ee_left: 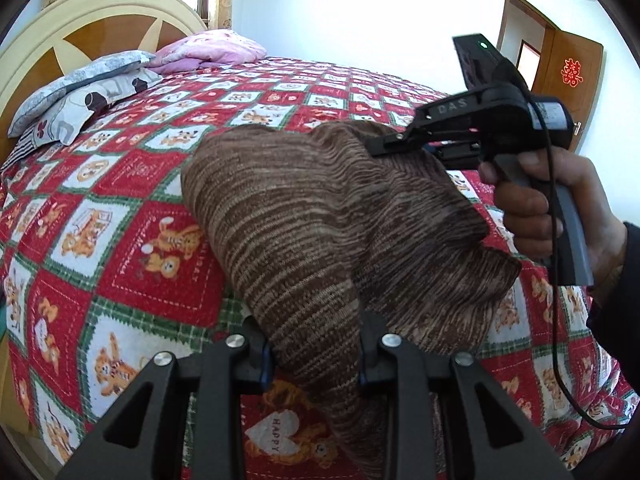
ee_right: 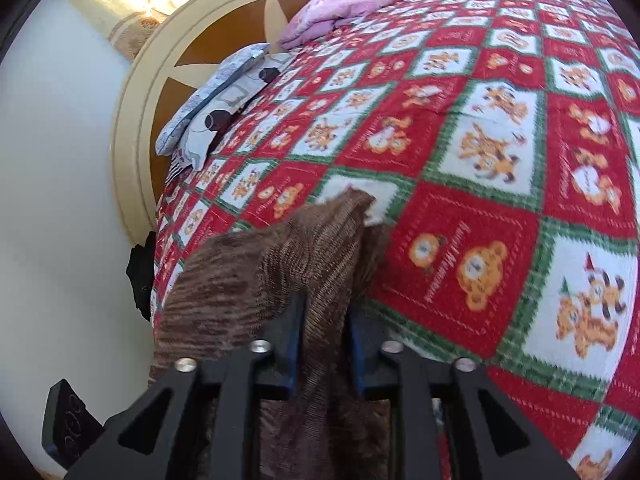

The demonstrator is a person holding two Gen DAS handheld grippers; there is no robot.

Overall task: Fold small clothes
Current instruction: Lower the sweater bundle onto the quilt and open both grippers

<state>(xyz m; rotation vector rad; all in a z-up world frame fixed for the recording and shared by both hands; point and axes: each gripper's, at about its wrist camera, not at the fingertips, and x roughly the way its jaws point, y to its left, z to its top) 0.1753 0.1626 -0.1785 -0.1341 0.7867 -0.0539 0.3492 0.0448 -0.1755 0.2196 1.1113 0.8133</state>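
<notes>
The brown striped knit garment [ee_left: 320,220] is hanging in the middle of the left wrist view, lifted off the red, white and green teddy-bear quilt [ee_left: 132,240] and sagging between the two grippers. At the bottom centre of that frame the left gripper [ee_left: 316,360] is clenching a lower edge of the knit, the cloth bunched between its blue-padded fingers [ee_left: 264,364]. At the right of the frame the right gripper [ee_left: 380,146] — held by the person's hand [ee_left: 536,204] — is pinching the upper edge of the garment, with a black cable [ee_left: 556,280] dangling below the handle.

In the right wrist view the same gripper [ee_right: 324,344] is grasping a thick fold of the knit [ee_right: 280,272] at lower centre, the fabric trailing towards the lower left. The quilt [ee_right: 480,140] is filling the right side — grey patterned pillows [ee_right: 216,108] and a pink bundle [ee_right: 340,8] are lying against the cream headboard [ee_right: 132,120] in the upper left.
</notes>
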